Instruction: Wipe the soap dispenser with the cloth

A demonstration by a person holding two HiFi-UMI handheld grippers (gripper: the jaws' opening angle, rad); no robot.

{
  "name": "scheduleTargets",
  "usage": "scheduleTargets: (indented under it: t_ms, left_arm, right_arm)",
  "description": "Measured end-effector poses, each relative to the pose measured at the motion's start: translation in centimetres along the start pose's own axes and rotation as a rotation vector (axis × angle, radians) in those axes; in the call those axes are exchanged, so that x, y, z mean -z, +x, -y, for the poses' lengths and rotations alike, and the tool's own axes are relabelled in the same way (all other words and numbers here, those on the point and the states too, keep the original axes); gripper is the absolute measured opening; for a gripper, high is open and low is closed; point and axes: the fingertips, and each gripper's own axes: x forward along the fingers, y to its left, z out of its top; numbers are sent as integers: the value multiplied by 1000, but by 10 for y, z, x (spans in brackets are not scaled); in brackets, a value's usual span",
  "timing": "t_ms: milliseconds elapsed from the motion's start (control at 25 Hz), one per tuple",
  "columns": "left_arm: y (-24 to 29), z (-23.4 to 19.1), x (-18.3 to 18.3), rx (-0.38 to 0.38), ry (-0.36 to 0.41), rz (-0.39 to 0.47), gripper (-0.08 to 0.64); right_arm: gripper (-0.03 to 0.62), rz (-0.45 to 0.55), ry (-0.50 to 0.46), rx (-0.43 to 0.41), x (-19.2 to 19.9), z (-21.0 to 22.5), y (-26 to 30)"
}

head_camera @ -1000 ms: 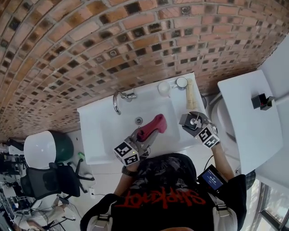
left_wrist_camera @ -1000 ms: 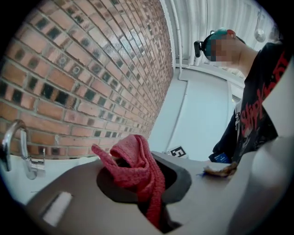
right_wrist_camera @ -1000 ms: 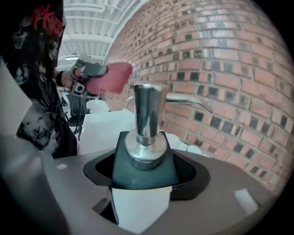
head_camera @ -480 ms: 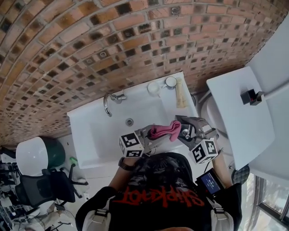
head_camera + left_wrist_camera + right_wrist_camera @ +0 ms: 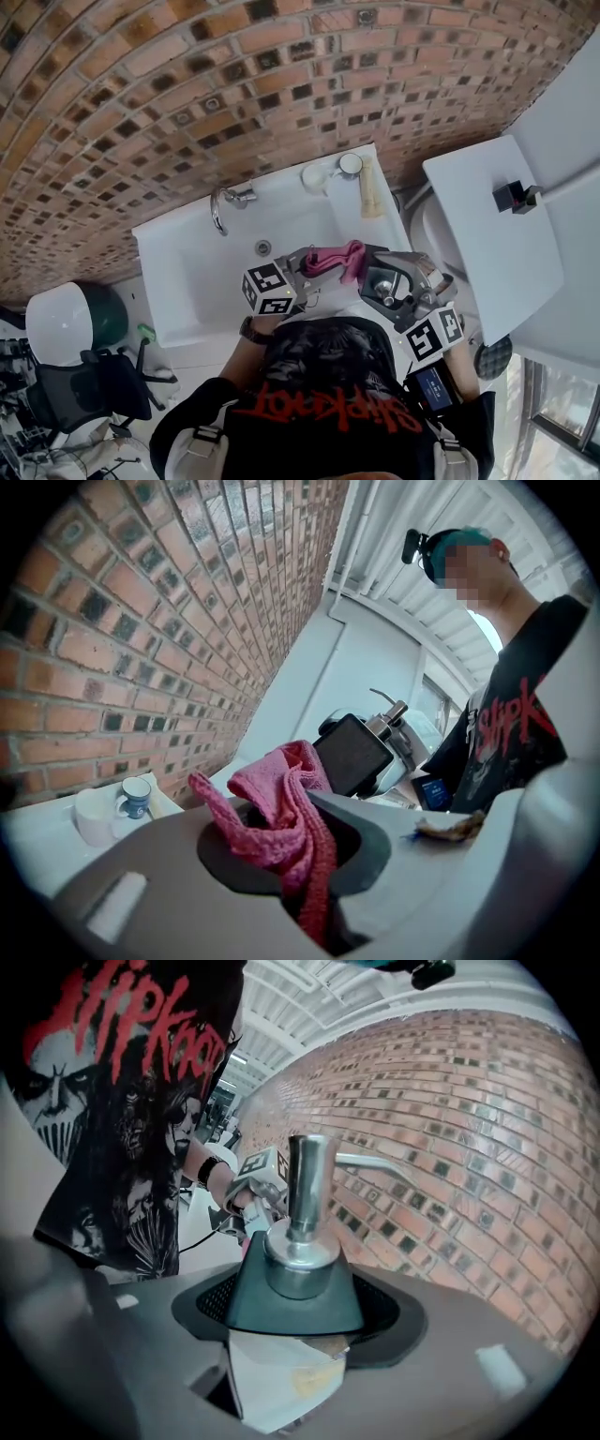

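Observation:
My right gripper (image 5: 382, 281) is shut on the soap dispenser (image 5: 386, 278), a dark bottle with a silver pump (image 5: 307, 1190), and holds it up over the sink's front right corner. Its jaws have just closed slightly tighter on the bottle's dark body (image 5: 295, 1293). My left gripper (image 5: 314, 268) is shut on a crumpled pink cloth (image 5: 336, 259). The cloth (image 5: 281, 813) hangs bunched between the jaws, right beside the dispenser (image 5: 353, 753). I cannot tell whether cloth and bottle touch.
The white sink (image 5: 187, 267) with a chrome faucet (image 5: 223, 202) lies below both grippers. A white cup (image 5: 316, 178), a mug (image 5: 351, 165) and a beige tube (image 5: 368, 199) stand on its back right rim. The brick wall is behind. A white toilet lid (image 5: 487, 230) is at the right.
The right gripper has lifted the dispenser up and toward the person. The left gripper has swung the cloth rightward until it is next to the dispenser.

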Motion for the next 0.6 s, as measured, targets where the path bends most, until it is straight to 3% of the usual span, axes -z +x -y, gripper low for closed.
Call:
scheduleTargets:
  t_ms: [160, 240, 320, 400, 480, 600]
  left_arm:
    - [1, 0, 5, 6, -7, -8, 52]
    - [-1, -6, 9, -6, -17, -9, 52]
    - [-4, -13, 17, -29, -25, -30, 52]
    - [-6, -12, 23, -28, -13, -48, 52]
    - [-6, 1, 22, 16, 9, -40, 52]
    - [0, 31, 16, 107, 63, -35, 52]
  right_arm:
    - [310, 51, 65, -15, -14, -1, -17]
    - [311, 144, 135, -25, -24, 7, -29]
    - [311, 293, 306, -4, -27, 27, -43]
    - [310, 408, 586, 75, -12, 51, -55]
    - [308, 402, 785, 175, 16, 70, -57]
    - [308, 253, 849, 301, 55, 77, -46]
